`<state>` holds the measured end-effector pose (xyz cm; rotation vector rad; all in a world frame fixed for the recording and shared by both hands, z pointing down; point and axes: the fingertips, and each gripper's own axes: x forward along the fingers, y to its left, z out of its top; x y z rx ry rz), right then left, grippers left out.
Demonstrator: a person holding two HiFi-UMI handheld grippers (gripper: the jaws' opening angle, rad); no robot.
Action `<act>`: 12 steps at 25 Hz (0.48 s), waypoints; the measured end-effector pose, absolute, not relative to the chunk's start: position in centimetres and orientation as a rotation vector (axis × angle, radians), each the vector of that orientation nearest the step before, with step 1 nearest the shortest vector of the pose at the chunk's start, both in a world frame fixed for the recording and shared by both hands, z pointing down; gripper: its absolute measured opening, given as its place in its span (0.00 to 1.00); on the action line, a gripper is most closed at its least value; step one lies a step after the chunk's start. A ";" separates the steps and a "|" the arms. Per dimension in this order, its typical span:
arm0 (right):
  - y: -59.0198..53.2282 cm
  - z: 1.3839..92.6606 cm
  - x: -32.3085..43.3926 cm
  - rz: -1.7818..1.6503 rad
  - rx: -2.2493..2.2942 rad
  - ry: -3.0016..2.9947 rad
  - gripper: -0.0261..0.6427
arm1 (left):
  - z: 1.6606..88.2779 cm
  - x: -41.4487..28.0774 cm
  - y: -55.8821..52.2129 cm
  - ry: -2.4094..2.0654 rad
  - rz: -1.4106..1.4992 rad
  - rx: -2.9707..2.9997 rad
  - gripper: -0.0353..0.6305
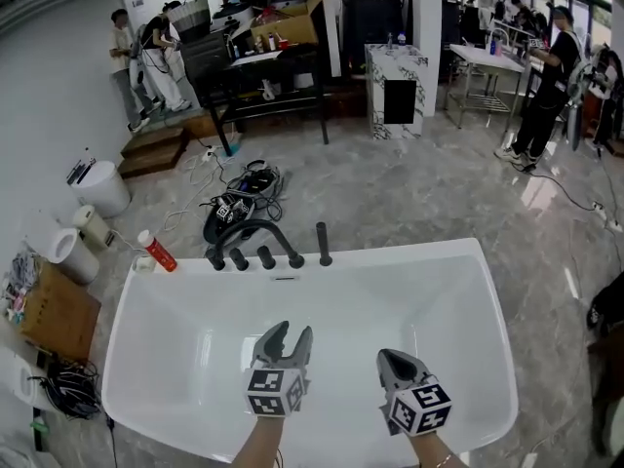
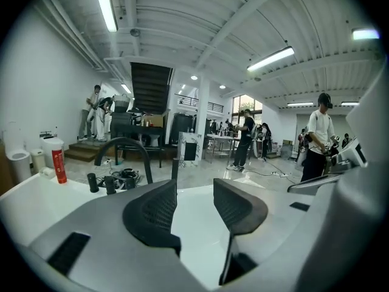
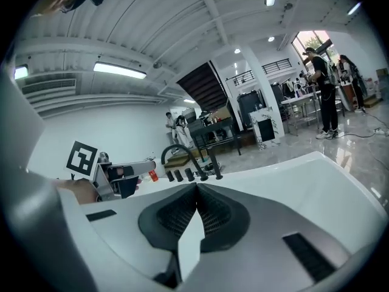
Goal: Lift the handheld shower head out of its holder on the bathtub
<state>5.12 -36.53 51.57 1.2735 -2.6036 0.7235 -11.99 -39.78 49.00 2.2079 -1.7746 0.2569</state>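
Note:
The black handheld shower head [image 1: 324, 244] stands upright in its holder on the far rim of the white bathtub [image 1: 419, 252], to the right of the curved black spout [image 1: 255, 230] and three black knobs. Both grippers hover over the tub's basin, well short of that rim. My left gripper [image 1: 292, 331] is open with nothing between its jaws. My right gripper [image 1: 388, 357] is shut and empty. In the left gripper view the shower head [image 2: 175, 168] shows just past the left jaw. In the right gripper view the shower head [image 3: 217, 168] stands beyond the closed tips.
A red bottle [image 1: 157, 251] stands on the tub's far left corner. A white bin [image 1: 100, 188], paper rolls and a cardboard box [image 1: 58, 312] lie left of the tub. Cables [image 1: 246, 195] lie on the floor behind it. People stand at tables farther back.

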 end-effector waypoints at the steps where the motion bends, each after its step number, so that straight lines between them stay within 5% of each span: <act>1: -38.5 52.4 5.6 0.730 1.270 -2.600 0.05 | 49.9 -11.4 -41.9 -1.779 0.266 2.203 0.35; 12: -53.5 65.1 3.9 0.741 1.312 -2.573 0.05 | 63.5 -13.2 -60.4 -1.790 0.337 2.208 0.36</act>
